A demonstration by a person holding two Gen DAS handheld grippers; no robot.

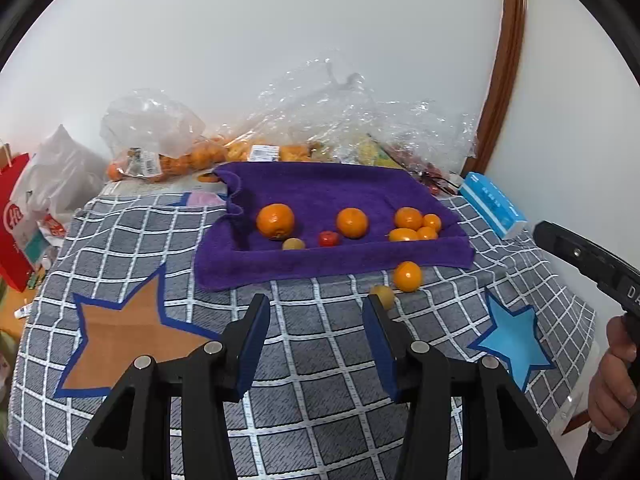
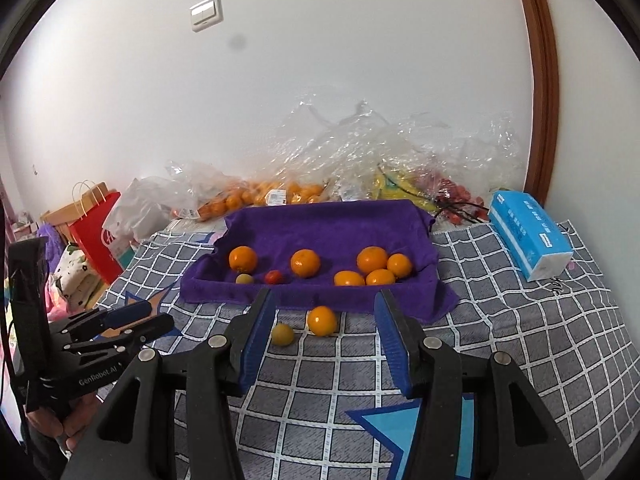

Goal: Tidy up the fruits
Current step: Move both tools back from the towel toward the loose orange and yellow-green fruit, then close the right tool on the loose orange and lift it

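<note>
A purple towel [image 1: 320, 188] [image 2: 340, 224] lies on the checked cloth and holds several oranges, a red tomato [image 1: 329, 239] [image 2: 274, 277] and a small yellow-green fruit [image 1: 293, 244] [image 2: 244, 279]. In front of the towel lie a loose orange [image 1: 407, 276] [image 2: 322, 321] and a small yellow fruit [image 1: 383, 295] [image 2: 283, 334]. My left gripper [image 1: 316, 304] is open and empty, back from the towel. My right gripper [image 2: 326, 298] is open and empty, just behind the two loose fruits. The left gripper also shows side-on in the right wrist view [image 2: 152, 316].
Clear plastic bags of oranges [image 1: 168, 160] [image 2: 256, 196] and other fruit line the wall behind the towel. A blue tissue box [image 1: 492, 204] [image 2: 528, 232] sits at the right. A red paper bag [image 1: 14, 216] [image 2: 100, 232] stands off the left edge.
</note>
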